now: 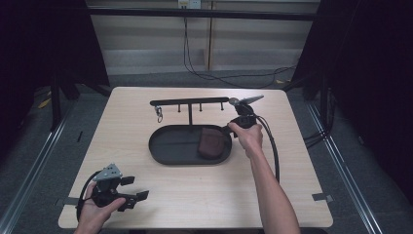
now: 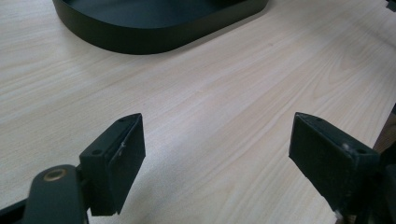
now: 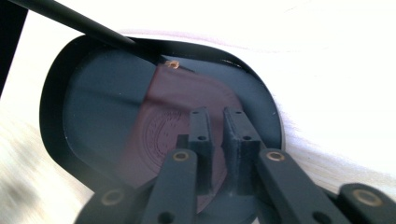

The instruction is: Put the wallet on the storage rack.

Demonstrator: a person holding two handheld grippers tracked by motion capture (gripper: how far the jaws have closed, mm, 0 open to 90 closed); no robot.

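Note:
A black oval tray (image 1: 168, 156) lies mid-table with a brown leather pouch (image 1: 211, 142) in its right end. My right gripper (image 1: 228, 128) sits at the tray's right rim. In the right gripper view its jaws are nearly together over the pouch (image 3: 163, 126), with a narrow strip of brown between them (image 3: 217, 135). My left gripper (image 1: 134, 188) rests at the front left of the table. It is open, with only bare wood between the jaws (image 2: 217, 158), and the tray's wall (image 2: 154, 39) is ahead of it.
Behind the tray stands a black rack (image 1: 190, 102) with short pegs, and a key ring (image 1: 159, 115) hangs near its left end. Pale wood spreads around the tray (image 1: 195, 195). Cables (image 1: 219, 75) lie on the floor beyond the table.

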